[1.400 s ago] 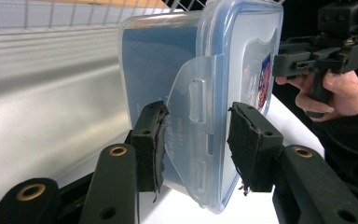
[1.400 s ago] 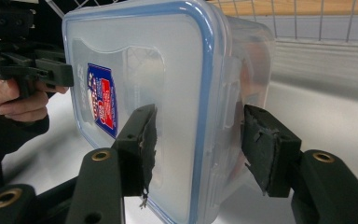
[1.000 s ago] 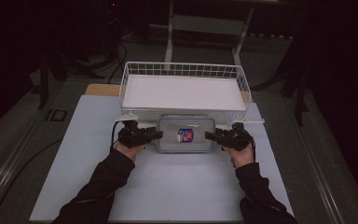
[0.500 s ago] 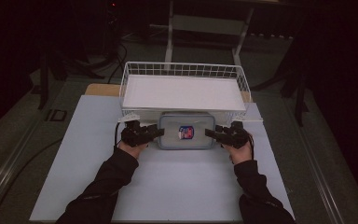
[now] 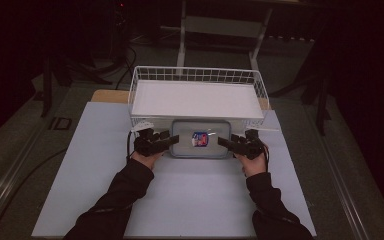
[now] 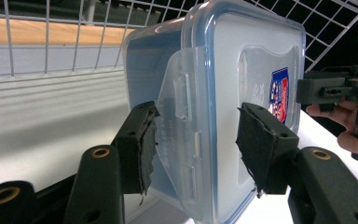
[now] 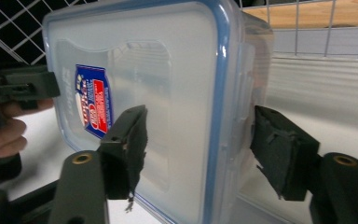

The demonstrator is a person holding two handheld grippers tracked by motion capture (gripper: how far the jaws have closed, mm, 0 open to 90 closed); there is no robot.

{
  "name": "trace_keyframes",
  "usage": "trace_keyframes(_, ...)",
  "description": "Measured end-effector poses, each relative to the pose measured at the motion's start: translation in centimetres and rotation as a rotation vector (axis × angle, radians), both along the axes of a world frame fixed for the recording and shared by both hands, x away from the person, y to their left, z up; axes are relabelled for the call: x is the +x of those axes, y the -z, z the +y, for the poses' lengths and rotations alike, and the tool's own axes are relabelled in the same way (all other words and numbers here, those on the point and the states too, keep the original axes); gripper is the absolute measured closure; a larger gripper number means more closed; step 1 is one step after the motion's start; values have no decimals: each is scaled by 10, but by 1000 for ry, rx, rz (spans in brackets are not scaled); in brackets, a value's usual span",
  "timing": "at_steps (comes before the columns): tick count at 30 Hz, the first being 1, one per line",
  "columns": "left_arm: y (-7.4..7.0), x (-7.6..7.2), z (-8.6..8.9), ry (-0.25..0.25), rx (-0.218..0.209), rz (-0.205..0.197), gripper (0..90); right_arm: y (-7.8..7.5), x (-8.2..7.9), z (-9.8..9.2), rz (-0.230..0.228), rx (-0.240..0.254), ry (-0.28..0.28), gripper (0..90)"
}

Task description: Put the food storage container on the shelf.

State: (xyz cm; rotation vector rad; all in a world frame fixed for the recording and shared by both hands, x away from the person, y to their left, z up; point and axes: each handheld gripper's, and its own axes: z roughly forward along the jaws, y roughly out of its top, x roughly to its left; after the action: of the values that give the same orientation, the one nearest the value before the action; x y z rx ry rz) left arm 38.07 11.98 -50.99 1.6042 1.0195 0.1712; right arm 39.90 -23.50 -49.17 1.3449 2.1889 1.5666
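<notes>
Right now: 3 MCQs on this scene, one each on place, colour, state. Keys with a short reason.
1. Where does the lidded container lie?
A. inside the wire basket
B. on the white table top, just in front of the wire basket
C. on the floor

2. What colour is the seal around the container's lid?
A. blue
B. green
C. orange

3. How do the left gripper's jaws stand?
A. shut beside the container
B. apart, one on each side of the lid's latch tab
C. clamped on the basket wire

Key: B, the high view shows it on the table top against the front of the wire basket. A, a blue rim shows in both gripper views. B, the left gripper straddles the latch tab with gaps showing.
</notes>
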Motion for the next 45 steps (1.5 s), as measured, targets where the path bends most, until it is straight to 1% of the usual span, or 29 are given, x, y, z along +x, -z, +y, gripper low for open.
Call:
trace_keyframes(3,0,0,0,-6,-3,5,470,2,0,2,11,-15,10,335)
trace_keyframes(4,1,0,-1,-19,3,7,464,5,0,6,12,-39,34,318)
trace_keyframes(5,2,0,-2,-21,2,5,457,6,0,7,17,-46,41,318)
trace_keyframes(7,4,2,-2,-27,5,17,420,8,2,10,34,-47,45,323)
trace_keyframes(8,6,4,-2,-35,-12,37,402,9,2,11,42,-52,55,336)
trace_keyframes(9,6,4,-2,-35,-12,37,391,9,2,11,42,-52,55,336)
trace_keyframes(10,8,6,0,-40,-39,48,389,10,4,12,65,-35,75,340)
trace_keyframes(13,9,7,-1,-57,-50,62,381,10,5,13,92,-15,91,339)
trace_keyframes(15,9,8,-1,-64,-55,69,366,9,5,13,92,-15,91,339)
trace_keyframes(16,8,8,-2,-95,-40,68,364,8,5,14,101,-10,99,341)
trace_keyframes(17,8,8,-2,-95,-40,68,364,7,5,13,102,-2,100,339)
trace_keyframes(18,8,9,-3,-112,-8,65,364,7,6,13,100,15,107,339)
trace_keyframes(19,8,9,-4,-115,-8,64,363,6,6,13,100,27,112,337)
trace_keyframes(21,9,7,-8,-124,20,47,324,4,5,15,109,22,109,336)
trace_keyframes(22,9,6,-9,-115,31,33,305,4,3,16,103,12,110,329)
trace_keyframes(24,8,4,-9,-107,31,22,283,4,1,16,81,-3,103,328)
trace_keyframes(25,8,4,-9,-107,31,22,252,4,0,16,75,-6,101,327)
trace_keyframes(26,7,1,-7,-98,19,16,227,3,-2,15,73,-5,102,327)
trace_keyframes(28,7,1,-7,-98,19,16,205,3,-5,15,68,-5,108,327)
trace_keyframes(29,4,-7,-3,-86,20,-14,139,-1,-11,14,45,-24,108,324)
trace_keyframes(30,2,-9,-2,-83,27,-17,139,-2,-15,13,33,-29,103,322)
trace_keyframes(32,1,-12,-2,-72,21,-19,134,-4,-17,13,25,-29,103,322)
trace_keyframes(33,-2,-18,-1,-37,20,-7,81,-7,-24,13,6,-37,98,322)
trace_keyframes(35,-6,-26,0,1,12,-7,15,-10,-32,14,-4,-33,89,324)
trace_keyframes(36,-6,-26,0,1,12,-7,14,-11,-35,15,-13,-36,83,326)
trace_keyframes(38,-13,-39,2,42,19,-22,8,-12,-40,18,-27,-37,70,354)
trace_keyframes(40,-18,-50,5,63,29,-27,8,-12,-45,22,-35,-48,55,398)
trace_keyframes(41,-20,-56,7,73,31,-25,8,-12,-46,24,-28,-44,40,425)
trace_keyframes(45,-24,-78,17,78,57,-35,8,-8,-52,37,-30,-63,-1,470)
